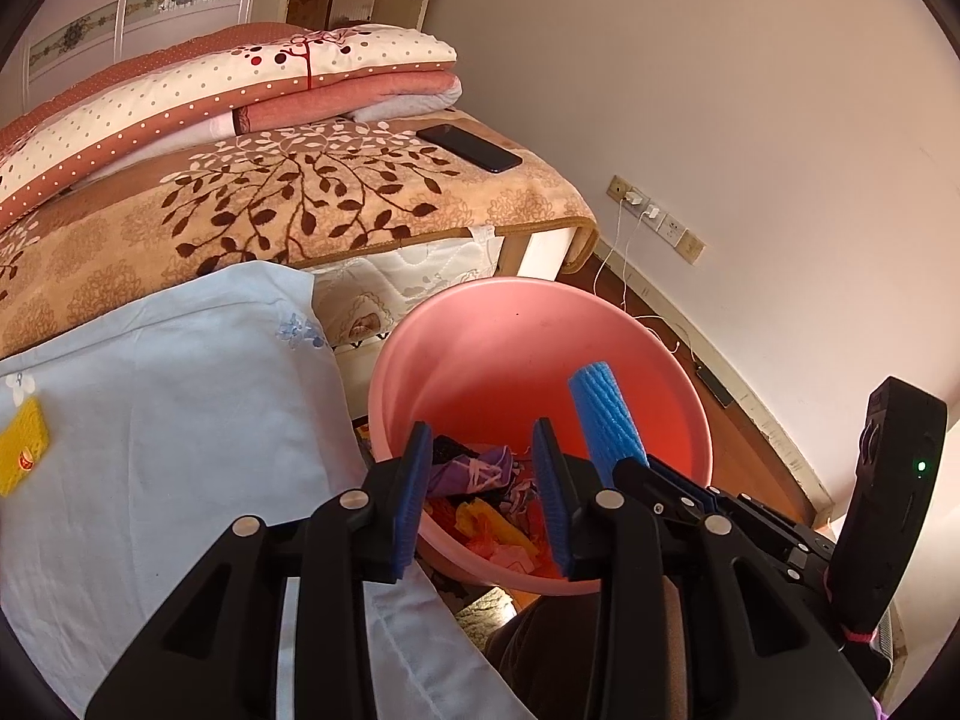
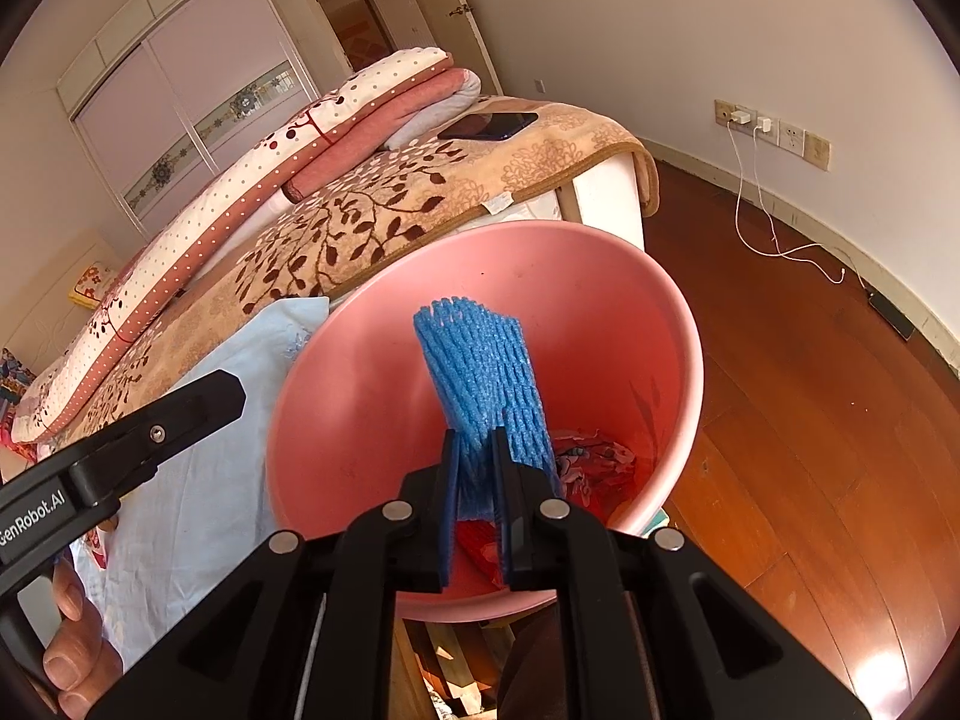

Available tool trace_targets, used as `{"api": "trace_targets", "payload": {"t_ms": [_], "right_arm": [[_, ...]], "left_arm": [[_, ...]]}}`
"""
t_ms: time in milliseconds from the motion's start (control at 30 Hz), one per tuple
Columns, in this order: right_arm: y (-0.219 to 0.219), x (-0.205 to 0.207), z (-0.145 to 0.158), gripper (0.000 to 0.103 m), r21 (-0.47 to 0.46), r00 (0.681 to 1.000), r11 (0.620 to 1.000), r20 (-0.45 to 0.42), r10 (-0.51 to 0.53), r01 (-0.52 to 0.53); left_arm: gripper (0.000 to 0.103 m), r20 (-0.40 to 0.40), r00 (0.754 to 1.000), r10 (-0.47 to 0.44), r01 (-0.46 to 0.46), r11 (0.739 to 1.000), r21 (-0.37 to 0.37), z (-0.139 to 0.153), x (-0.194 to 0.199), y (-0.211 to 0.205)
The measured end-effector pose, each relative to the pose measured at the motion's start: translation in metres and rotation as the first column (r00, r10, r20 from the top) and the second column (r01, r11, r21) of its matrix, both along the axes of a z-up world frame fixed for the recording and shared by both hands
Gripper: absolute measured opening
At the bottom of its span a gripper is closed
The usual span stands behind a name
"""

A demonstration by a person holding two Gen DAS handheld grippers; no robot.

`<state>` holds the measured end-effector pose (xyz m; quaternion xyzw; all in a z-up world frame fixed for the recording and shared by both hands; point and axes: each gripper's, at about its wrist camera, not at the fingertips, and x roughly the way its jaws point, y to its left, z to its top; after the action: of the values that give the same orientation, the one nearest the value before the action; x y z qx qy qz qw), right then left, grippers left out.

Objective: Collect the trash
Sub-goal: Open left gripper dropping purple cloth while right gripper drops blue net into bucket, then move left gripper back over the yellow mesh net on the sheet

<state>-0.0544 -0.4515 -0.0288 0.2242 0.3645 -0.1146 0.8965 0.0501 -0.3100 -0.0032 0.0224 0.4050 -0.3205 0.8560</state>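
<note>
A pink plastic basin point(image 1: 654, 384) point(image 2: 336, 420) stands beside the bed and holds crumpled colourful wrappers point(image 1: 480, 516) at its bottom. My right gripper point(image 2: 475, 468) is shut on a blue foam fruit net point(image 2: 480, 372) and holds it over the inside of the basin; the net also shows in the left wrist view point(image 1: 603, 414). My left gripper point(image 1: 483, 474) is open and empty, just above the basin's near rim. A yellow packet point(image 1: 21, 453) lies on the light blue cloth point(image 1: 162, 420) at the far left.
The bed has a leaf-patterned blanket point(image 1: 288, 204), folded quilts point(image 1: 228, 90) and a black phone point(image 1: 469, 147) on it. Wall sockets with white charger cables point(image 2: 756, 192) are on the right above a wooden floor point(image 2: 810, 420). A black device point(image 2: 891, 313) lies by the skirting.
</note>
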Motion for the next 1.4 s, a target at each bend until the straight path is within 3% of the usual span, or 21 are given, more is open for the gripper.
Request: {"api": "trace_targets", "payload": {"t_ms": [33,100,167,733,1067,1400], "right_arm": [[0.000,0.000,0.000,0.018,0.003,1.000,1.000,0.000,-0.001,0.001],[0.001,-0.001,0.000,0.033,0.002,1.000,1.000,0.000,-0.005,0.005],[0.002,-0.002,0.001,0.037,-0.004,1.000,1.000,0.005,-0.009,0.009],[0.029,0.005,0.010,0.037,-0.029,0.998,0.998,0.018,0.055,-0.055],[0.070,0.012,0.014,0.037,-0.066,0.986,0.984,0.018,0.165,-0.164],[0.108,0.019,0.015,0.037,-0.085,0.963,0.960,0.011,0.268,-0.267]], "left_arm": [[0.035,-0.001,1.000,0.000,0.000,1.000,-0.001,0.000,0.000,0.001],[0.035,0.000,1.000,0.001,-0.001,1.000,-0.002,0.000,-0.001,0.002],[0.035,-0.002,1.000,0.004,-0.004,1.000,-0.003,-0.001,-0.001,0.004],[0.035,-0.005,0.998,0.068,-0.068,0.998,-0.004,-0.002,-0.002,0.041],[0.035,-0.004,0.991,0.136,-0.136,0.991,0.000,-0.004,0.004,0.078],[0.035,0.007,0.978,0.208,-0.208,0.977,0.052,-0.017,0.014,0.120]]}}
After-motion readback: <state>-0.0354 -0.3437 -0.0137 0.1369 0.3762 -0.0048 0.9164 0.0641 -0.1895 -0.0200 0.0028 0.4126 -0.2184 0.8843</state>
